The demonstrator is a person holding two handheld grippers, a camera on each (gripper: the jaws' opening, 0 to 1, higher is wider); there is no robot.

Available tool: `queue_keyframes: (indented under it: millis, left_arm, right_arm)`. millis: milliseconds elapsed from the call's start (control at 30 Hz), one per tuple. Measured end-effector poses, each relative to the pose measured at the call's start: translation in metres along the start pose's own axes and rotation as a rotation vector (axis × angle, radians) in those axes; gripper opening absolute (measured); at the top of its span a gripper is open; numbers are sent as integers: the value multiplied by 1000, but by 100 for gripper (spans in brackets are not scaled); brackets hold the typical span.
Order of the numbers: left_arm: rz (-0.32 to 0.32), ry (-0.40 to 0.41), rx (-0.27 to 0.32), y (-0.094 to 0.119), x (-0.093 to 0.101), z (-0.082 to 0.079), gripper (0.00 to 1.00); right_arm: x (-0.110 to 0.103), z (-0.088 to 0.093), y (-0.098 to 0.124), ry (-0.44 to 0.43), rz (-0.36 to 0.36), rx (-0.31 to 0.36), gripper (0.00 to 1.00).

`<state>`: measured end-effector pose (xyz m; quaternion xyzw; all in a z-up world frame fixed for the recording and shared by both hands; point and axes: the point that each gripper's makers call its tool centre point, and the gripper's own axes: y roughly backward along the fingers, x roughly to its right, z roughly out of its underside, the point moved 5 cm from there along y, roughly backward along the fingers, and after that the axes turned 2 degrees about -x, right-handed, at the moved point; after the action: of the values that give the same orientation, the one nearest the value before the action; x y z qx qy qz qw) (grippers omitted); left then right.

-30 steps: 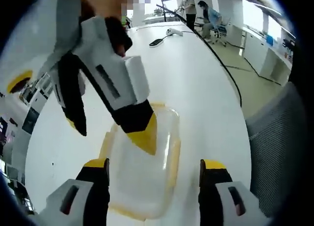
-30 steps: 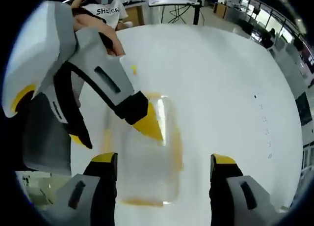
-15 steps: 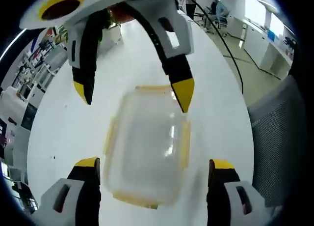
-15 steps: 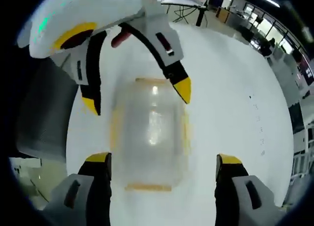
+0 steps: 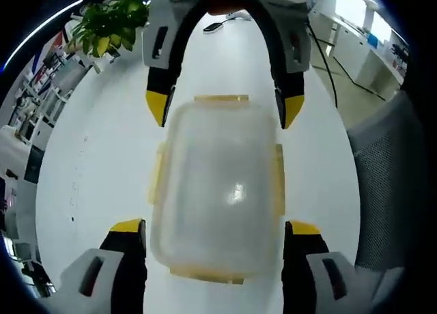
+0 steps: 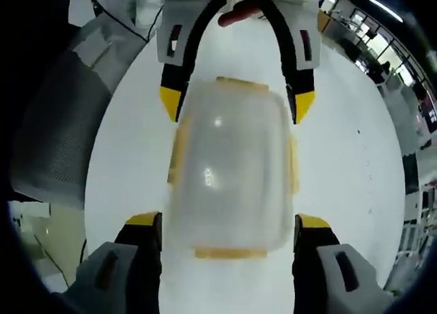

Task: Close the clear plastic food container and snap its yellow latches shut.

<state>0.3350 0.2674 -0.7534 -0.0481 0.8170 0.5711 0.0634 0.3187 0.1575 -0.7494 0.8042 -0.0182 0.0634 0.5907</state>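
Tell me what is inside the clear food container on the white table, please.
Through the lid of the container, nothing can be made out inside; the plastic is cloudy and blurred, with only glare spots, so small contents cannot be ruled out. Under it lies the white table.

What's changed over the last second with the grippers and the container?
The right gripper has swung from pressing a jaw tip on the lid to face the left gripper squarely, so the two now straddle opposite ends of the container with open jaws. Nothing was gripped. The container stays on the white table, lid on.
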Motion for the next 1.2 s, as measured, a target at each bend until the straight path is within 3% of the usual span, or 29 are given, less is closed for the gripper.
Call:
queue_keyframes:
  millis: [167, 533, 733, 967, 1200]
  left_arm:
    - [-10, -24, -12, -4, 0, -1, 75]
    - [-27, -10, -38, -1, 1, 10, 74]
    - [-36, -3, -68, 5, -2, 30, 74]
    - [-54, 22, -64, 18, -5, 66, 74]
    - [-59, 25, -90, 24, -15, 87, 74]
  right_arm:
    - [1, 8, -6, 16, -5, -23, 74]
    - [2, -5, -10, 27, -2, 4, 73]
    - [7, -25, -18, 38, -6, 5, 73]
    - [14, -57, -28, 47, -8, 39, 72]
    - [26, -78, -36, 48, -7, 45, 72]
